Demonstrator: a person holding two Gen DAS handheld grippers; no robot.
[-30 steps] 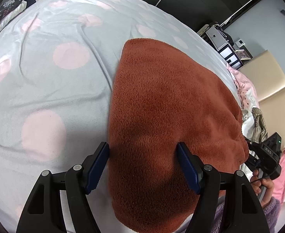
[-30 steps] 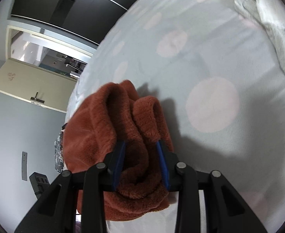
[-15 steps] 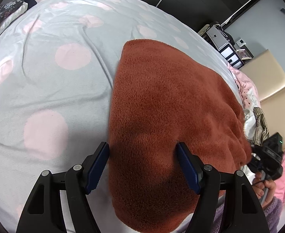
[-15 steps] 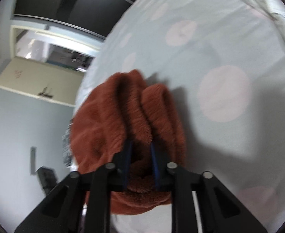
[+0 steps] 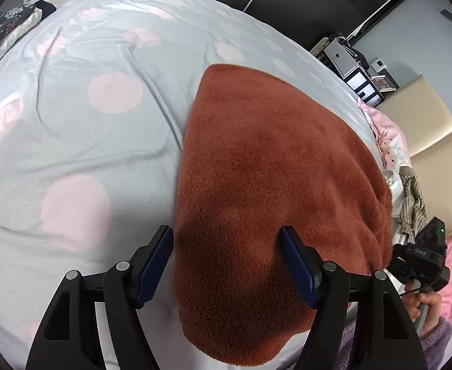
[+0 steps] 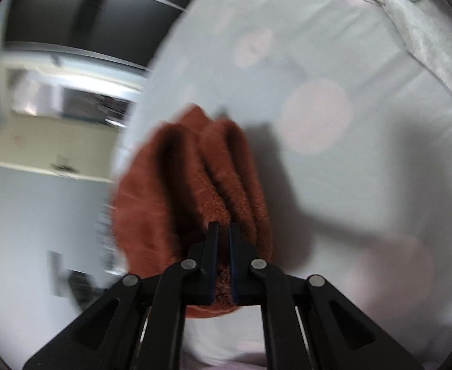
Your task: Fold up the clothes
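Since a second ago, a bunched edge of the rust-brown fleece garment [image 6: 195, 185] has been clamped between the pads of the right gripper [image 6: 223, 231], whose jaws stood apart around the folds then and are now pinched tight on the pile. The garment is spread flat on a pale grey bedsheet with pink polka dots [image 5: 96, 141], its broad body filling the left wrist view from 12 to 5 o'clock. The left gripper [image 5: 226, 262] is held wide above the near edge at 6 o'clock, nothing pinched, one blue pad off the cloth at 7 o'clock and the other over it at 5 o'clock, seemingly poised for a second grasp so the fold can be carried with both corners. At 4 o'clock the right gripper's black body and the hand [image 5: 423, 305] around its handle are seen. A rumpled white cloth [image 6: 417, 24] lies well apart at 1 o'clock in the right wrist view, which is blurred.
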